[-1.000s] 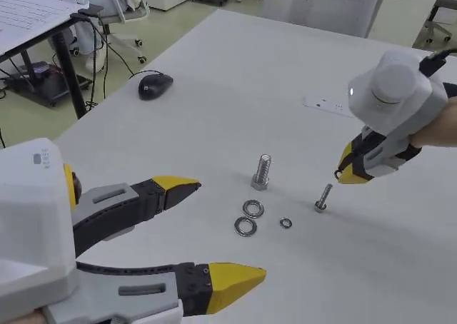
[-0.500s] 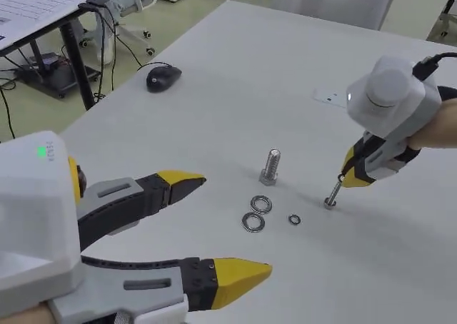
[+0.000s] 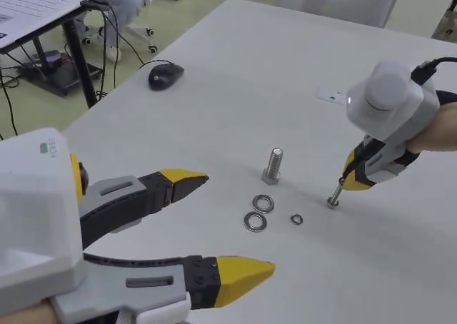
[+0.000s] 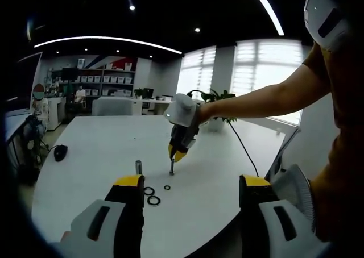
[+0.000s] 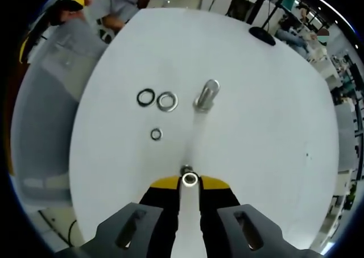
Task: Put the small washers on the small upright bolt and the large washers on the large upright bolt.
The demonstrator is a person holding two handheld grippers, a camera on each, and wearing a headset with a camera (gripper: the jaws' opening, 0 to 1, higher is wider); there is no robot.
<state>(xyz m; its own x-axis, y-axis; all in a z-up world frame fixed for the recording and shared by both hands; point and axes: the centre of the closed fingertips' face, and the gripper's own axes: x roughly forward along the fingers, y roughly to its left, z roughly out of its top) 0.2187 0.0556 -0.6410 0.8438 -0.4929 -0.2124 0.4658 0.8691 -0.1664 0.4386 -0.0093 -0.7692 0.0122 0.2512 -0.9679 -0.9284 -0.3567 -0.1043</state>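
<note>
Right gripper view: right gripper (image 5: 189, 183) jaws narrow, apparently pinching a small silver washer (image 5: 189, 179). Head view, right of centre: small upright steel bolt (image 3: 333, 198) directly beneath the tips, its long axis pointing at them.

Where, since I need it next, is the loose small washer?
In the head view the loose small washer lies between the two large washers, left, and the small bolt, right.

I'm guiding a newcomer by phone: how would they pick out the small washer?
On the white table, a large bolt stands with two large washers lying before it. Right of those, toward the small bolt in the right gripper, lies the small washer: alone, the smallest ring.
</note>
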